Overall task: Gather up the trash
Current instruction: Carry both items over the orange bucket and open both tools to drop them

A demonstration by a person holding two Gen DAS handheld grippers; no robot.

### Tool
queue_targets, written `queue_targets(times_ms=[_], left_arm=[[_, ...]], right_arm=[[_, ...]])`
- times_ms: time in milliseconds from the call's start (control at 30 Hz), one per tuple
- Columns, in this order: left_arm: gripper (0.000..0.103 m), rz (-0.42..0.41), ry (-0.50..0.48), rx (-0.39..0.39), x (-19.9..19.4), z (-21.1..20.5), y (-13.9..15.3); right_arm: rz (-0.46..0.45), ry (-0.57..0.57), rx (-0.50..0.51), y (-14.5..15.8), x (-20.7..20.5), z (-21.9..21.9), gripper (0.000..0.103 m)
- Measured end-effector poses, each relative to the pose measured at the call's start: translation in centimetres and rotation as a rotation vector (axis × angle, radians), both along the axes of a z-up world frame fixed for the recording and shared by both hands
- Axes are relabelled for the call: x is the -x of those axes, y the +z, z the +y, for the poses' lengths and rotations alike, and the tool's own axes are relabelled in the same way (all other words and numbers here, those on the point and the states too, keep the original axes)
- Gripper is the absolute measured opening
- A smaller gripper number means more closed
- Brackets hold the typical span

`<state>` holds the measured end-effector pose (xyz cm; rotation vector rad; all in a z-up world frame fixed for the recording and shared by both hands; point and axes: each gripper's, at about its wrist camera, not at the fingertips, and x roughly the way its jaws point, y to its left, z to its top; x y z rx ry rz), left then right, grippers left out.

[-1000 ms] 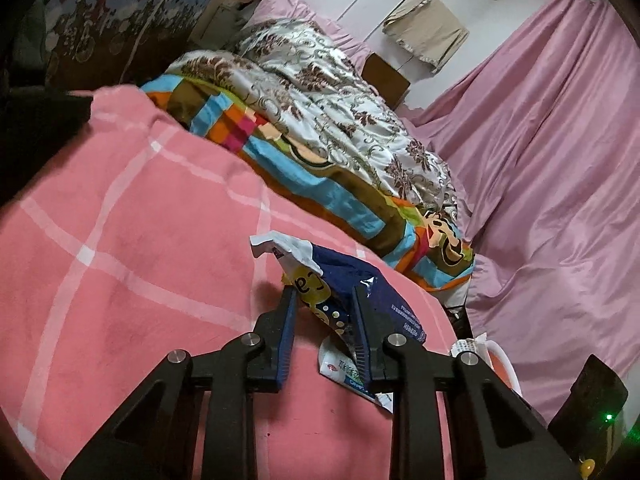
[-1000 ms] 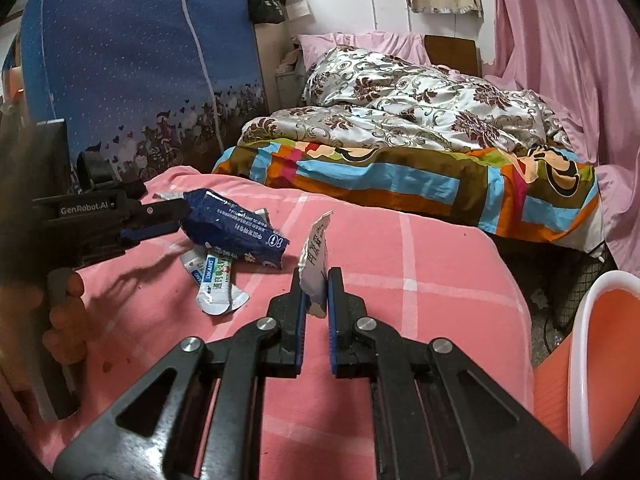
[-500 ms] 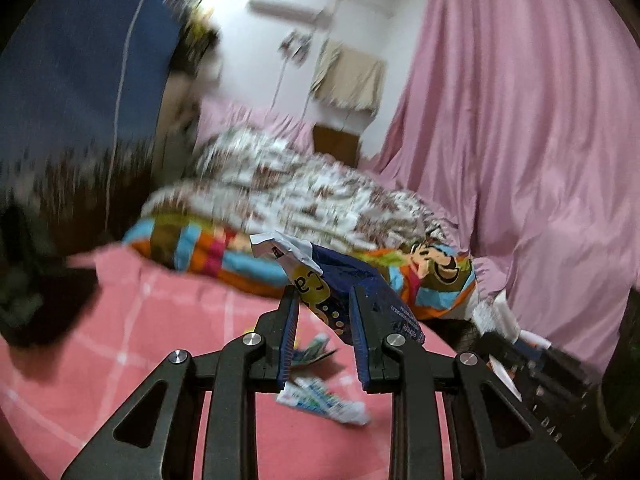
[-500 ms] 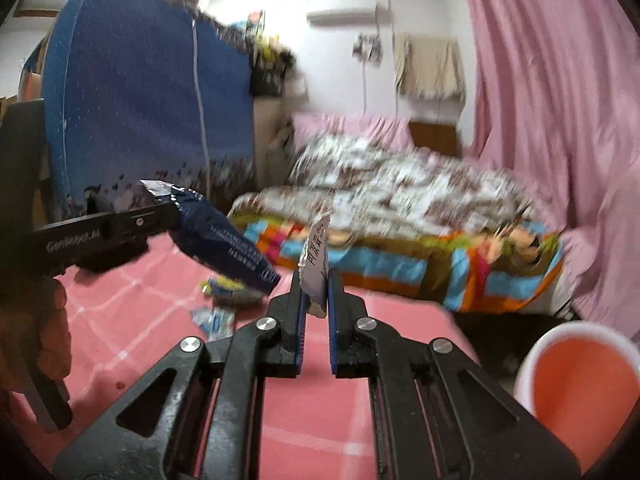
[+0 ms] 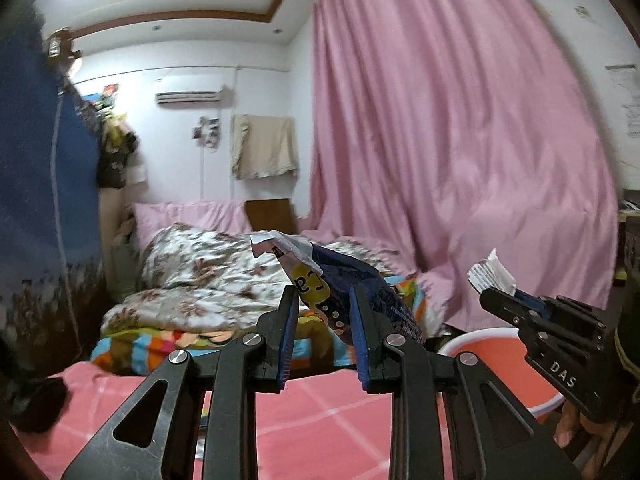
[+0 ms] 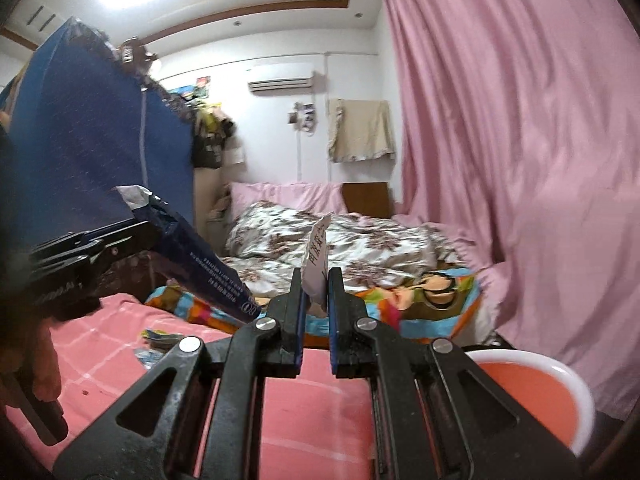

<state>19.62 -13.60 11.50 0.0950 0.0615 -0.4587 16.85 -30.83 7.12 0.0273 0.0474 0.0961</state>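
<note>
My left gripper [image 5: 323,300] is shut on a crumpled dark blue snack bag [image 5: 340,280], held up in the air above the pink checked bedspread [image 5: 320,432]. The same blue snack bag [image 6: 192,256] shows at the left of the right wrist view. My right gripper [image 6: 315,280] is shut on a small white paper wrapper [image 6: 317,260] with printed characters, also lifted. That white wrapper [image 5: 491,273] appears at the right of the left wrist view. Two small wrappers [image 6: 158,340] still lie on the bedspread.
An orange basin with a white rim [image 6: 540,396] stands at the lower right beside the bed; this basin [image 5: 496,356] lies under the right gripper in the left wrist view. A floral quilt [image 6: 340,248], striped blanket [image 6: 420,300], pink curtain [image 6: 520,160] and blue wardrobe [image 6: 80,140] surround the bed.
Both grippers rose off the bedspread and tilted up, carrying the blue bag and the white wrapper. The orange basin came into view at the right.
</note>
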Motion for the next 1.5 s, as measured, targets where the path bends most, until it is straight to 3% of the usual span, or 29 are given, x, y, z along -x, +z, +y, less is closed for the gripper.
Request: queue_targets(times_ms=[400,667,967,1333,1500], left_arm=[[0.022,-0.01,-0.177,-0.106,1.0,-11.0,-1.6],[0.022,0.086,-0.248,-0.168,0.0,-16.2,-4.5],[0.022,0.246,-0.272,-0.187,-1.3,-18.1,-7.1],[0.023,0.408,-0.3,-0.178,-3.6,-19.4,-8.3],[0.024,0.427,-0.297,-0.201,-3.6,-19.7,-8.4]], right_arm=[[0.066,-0.159,-0.11,-1.1,2.3,-8.7,0.017],[0.211,-0.241,-0.17,-3.5,1.9,-13.4,0.018],[0.349,-0.259,-0.211,-5.7,1.4,-16.1,0.018],[0.413,-0.266,-0.239,-6.8,1.6,-17.4,0.019],[0.434,-0.265,-0.245,-6.7,1.0,-17.5,0.022]])
